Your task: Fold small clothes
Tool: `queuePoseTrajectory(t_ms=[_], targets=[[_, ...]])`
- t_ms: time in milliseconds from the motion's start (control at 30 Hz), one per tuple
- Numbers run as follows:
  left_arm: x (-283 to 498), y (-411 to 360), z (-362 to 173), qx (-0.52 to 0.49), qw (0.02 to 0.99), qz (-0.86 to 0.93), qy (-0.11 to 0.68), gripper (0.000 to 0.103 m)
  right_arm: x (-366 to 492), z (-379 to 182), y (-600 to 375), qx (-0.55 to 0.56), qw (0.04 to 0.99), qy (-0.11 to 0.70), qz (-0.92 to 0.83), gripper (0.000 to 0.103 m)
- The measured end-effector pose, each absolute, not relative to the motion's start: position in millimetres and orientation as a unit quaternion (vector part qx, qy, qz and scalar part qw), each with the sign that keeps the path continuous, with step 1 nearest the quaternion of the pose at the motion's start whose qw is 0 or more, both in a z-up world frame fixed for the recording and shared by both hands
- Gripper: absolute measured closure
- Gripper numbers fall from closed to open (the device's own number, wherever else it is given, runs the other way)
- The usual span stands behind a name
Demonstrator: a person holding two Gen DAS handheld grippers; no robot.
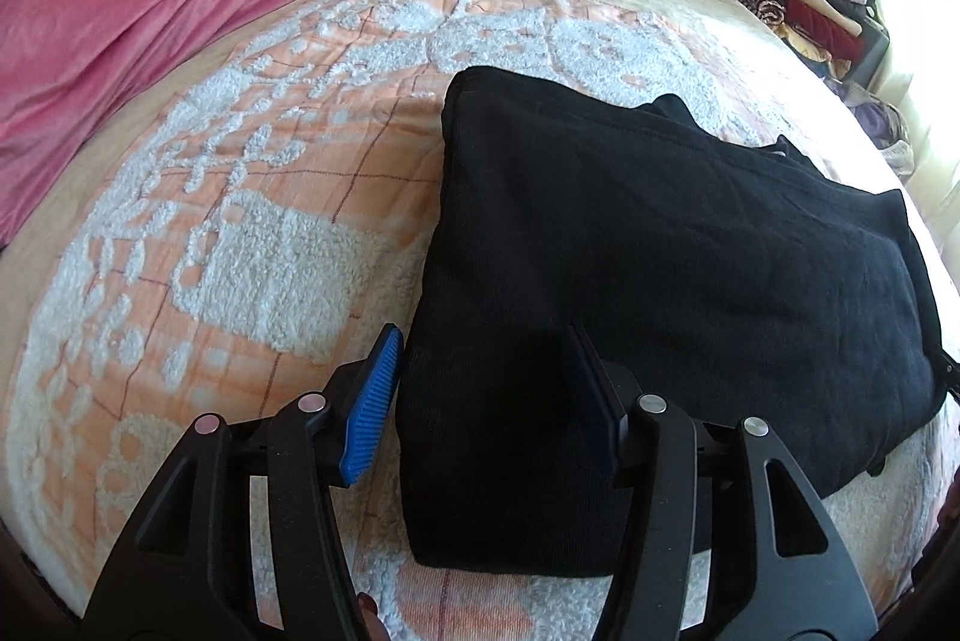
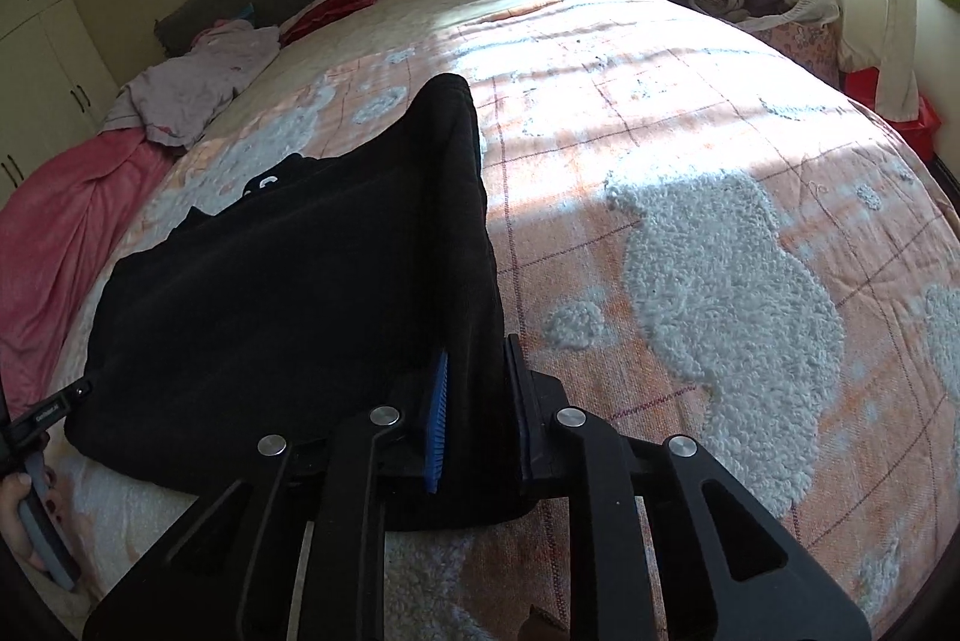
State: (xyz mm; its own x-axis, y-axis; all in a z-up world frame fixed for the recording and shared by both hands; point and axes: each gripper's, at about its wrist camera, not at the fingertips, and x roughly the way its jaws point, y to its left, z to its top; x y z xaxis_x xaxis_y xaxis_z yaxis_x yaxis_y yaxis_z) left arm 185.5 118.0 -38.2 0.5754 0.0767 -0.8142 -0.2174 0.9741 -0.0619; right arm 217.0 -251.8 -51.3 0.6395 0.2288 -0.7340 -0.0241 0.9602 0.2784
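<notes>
Garment: we see the black garment [image 1: 660,245] lying folded on the bedspread [image 1: 240,233], long axis running lower left to right | Left gripper [image 1: 486,395]: jaws apart, straddling its near left corner | Right gripper [image 2: 477,419]: clamped on its near right corner.

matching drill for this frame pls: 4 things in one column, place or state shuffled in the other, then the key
1. black garment
2. pink blanket
3. left gripper
4. right gripper

A. jaws apart, straddling the garment's near left corner
B. bunched along the bed's left side
C. closed on the garment's right edge
D. spread flat, partly folded, mid-bed on the patterned bedspread

Pairs: 1-D, 2-B, 3-A, 4-C
</notes>
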Motion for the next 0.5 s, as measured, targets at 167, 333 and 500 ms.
queuePoseTrajectory(t_ms=[167, 333, 500], targets=[[174, 115, -36, -0.067, 0.89, 0.083, 0.443, 0.057, 209, -51, -249, 0.111, 0.903, 0.412, 0.054, 0.078], [167, 113, -34, -0.061, 0.894, 0.083, 0.437, 0.057, 196, -47, -251, 0.104, 0.907, 0.406, 0.041, 0.065], [162, 111, -33, -0.057, 0.895, 0.081, 0.435, 0.056, 186, -47, -257, 0.114, 0.905, 0.407, 0.042, 0.058]])
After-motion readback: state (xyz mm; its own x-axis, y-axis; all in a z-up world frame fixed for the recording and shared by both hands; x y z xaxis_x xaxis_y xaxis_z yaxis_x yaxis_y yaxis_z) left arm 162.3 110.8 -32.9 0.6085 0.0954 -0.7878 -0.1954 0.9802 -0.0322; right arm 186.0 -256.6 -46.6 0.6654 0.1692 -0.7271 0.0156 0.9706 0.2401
